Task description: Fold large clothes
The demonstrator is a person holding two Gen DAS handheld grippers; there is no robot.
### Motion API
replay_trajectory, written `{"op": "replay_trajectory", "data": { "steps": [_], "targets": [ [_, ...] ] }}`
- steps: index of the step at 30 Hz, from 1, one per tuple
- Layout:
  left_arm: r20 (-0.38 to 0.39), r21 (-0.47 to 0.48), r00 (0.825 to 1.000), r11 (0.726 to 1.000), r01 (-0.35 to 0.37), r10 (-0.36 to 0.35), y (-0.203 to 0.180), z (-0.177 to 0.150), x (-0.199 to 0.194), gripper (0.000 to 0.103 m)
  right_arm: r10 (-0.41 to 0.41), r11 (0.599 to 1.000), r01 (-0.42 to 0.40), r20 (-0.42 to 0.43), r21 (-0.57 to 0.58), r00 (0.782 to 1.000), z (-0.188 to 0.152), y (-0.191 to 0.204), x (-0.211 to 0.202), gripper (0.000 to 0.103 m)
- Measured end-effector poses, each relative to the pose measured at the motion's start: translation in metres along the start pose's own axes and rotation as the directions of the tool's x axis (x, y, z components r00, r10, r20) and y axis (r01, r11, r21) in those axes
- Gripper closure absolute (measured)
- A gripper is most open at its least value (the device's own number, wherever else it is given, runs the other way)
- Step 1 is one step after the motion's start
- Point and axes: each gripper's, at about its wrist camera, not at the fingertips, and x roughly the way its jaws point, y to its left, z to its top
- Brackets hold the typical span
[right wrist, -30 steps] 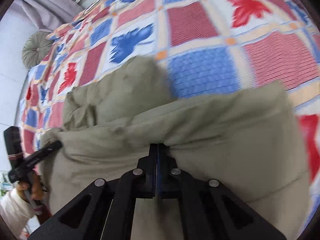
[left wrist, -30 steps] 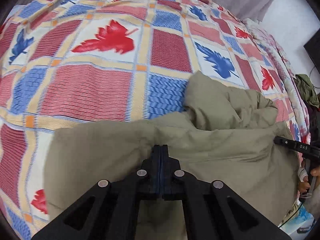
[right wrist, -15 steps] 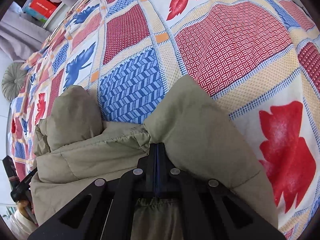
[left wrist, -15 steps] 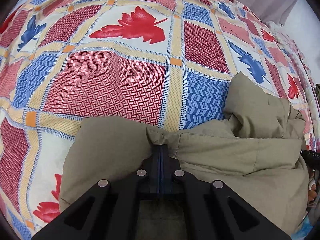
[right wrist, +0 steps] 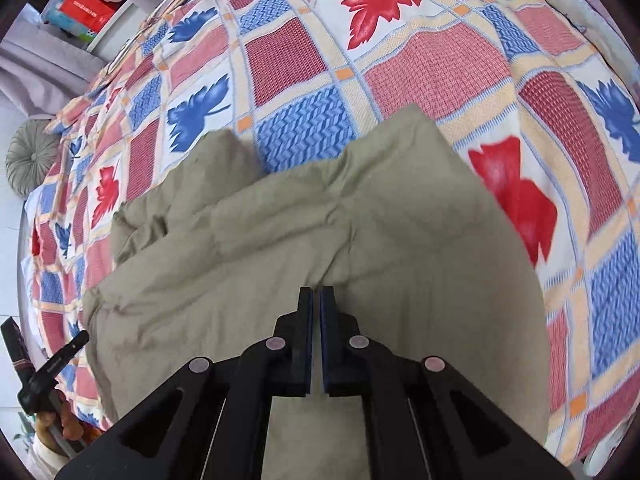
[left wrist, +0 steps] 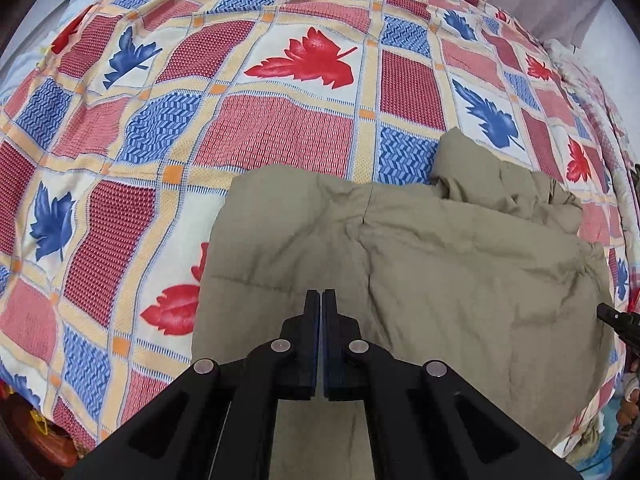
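Both tongs have their jaws pressed together with nothing between them. From the left wrist view, the left gripper (left wrist: 322,294) hangs above the olive padded garment (left wrist: 420,264), which lies folded on the patchwork bedcover (left wrist: 272,136) with red and blue leaves; a bunched part sticks out at its far right side, and the tip of the right gripper (left wrist: 612,314) shows at the right edge. From the right wrist view, the right gripper (right wrist: 316,292) is over the same garment (right wrist: 320,240), and the left gripper (right wrist: 60,360) appears at the lower left beside the bed edge. A round grey cushion (right wrist: 30,160) is at the left.
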Motion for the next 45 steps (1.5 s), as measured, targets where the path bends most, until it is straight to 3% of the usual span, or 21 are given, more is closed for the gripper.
{"op": "replay_trajectory", "data": {
  "steps": [4, 9, 19, 20, 22, 24, 25, 31, 36, 45],
  "targets": [
    [-0.036, -0.005, 0.999, 1.0, 0.021, -0.021, -0.001, -0.022, -0.012, 0.101, 0.012, 1.0, -0.011, -0.032, 0.029, 0.999, -0.033, 0.008, -0.013, 0.099],
    [-0.069, -0.016, 0.998, 1.0, -0.009, 0.007, 0.003, -0.043, -0.019, 0.101, 0.014, 0.999, -0.011, -0.083, 0.03, 0.996, -0.072, 0.025, -0.022, 0.099],
    [-0.116, 0.021, 0.993, 1.0, -0.019, 0.021, 0.004, -0.064, -0.03, 0.101, 0.034, 0.999, -0.028, -0.167, 0.036, 0.985, -0.121, 0.052, -0.022, 0.098],
    [-0.117, 0.019, 0.993, 1.0, -0.009, 0.011, 0.004, -0.065, -0.031, 0.101, 0.035, 0.999, -0.03, -0.174, 0.035, 0.984, -0.124, 0.056, -0.022, 0.095],
    [-0.112, 0.014, 0.994, 1.0, 0.006, -0.005, 0.005, -0.07, -0.034, 0.101, 0.037, 0.999, -0.031, -0.176, 0.038, 0.984, -0.129, 0.06, -0.023, 0.081],
    [-0.109, 0.012, 0.994, 1.0, 0.016, -0.015, 0.006, -0.074, -0.036, 0.101, 0.032, 0.999, -0.026, -0.168, 0.039, 0.985, -0.134, 0.066, -0.026, 0.037],
    [-0.106, 0.011, 0.994, 1.0, 0.017, -0.016, 0.007, -0.076, -0.037, 0.101, 0.035, 0.999, -0.029, -0.16, 0.036, 0.986, -0.136, 0.068, -0.028, 0.034],
    [-0.083, -0.005, 0.994, 0.998, 0.067, -0.067, 0.009, -0.083, -0.044, 0.101, 0.038, 0.999, -0.034, -0.173, 0.028, 0.984, -0.141, 0.076, -0.03, 0.034],
    [-0.009, -0.036, 0.991, 0.99, 0.135, -0.135, 0.012, -0.084, -0.056, 0.101, 0.042, 0.999, -0.037, -0.176, 0.032, 0.983, -0.145, 0.081, -0.03, 0.03],
    [0.143, 0.011, 0.964, 0.975, 0.224, -0.223, 0.015, -0.081, -0.085, 0.101, 0.061, 0.998, -0.059, -0.17, 0.019, 0.983, -0.15, 0.092, -0.029, 0.022]
  ]
}}
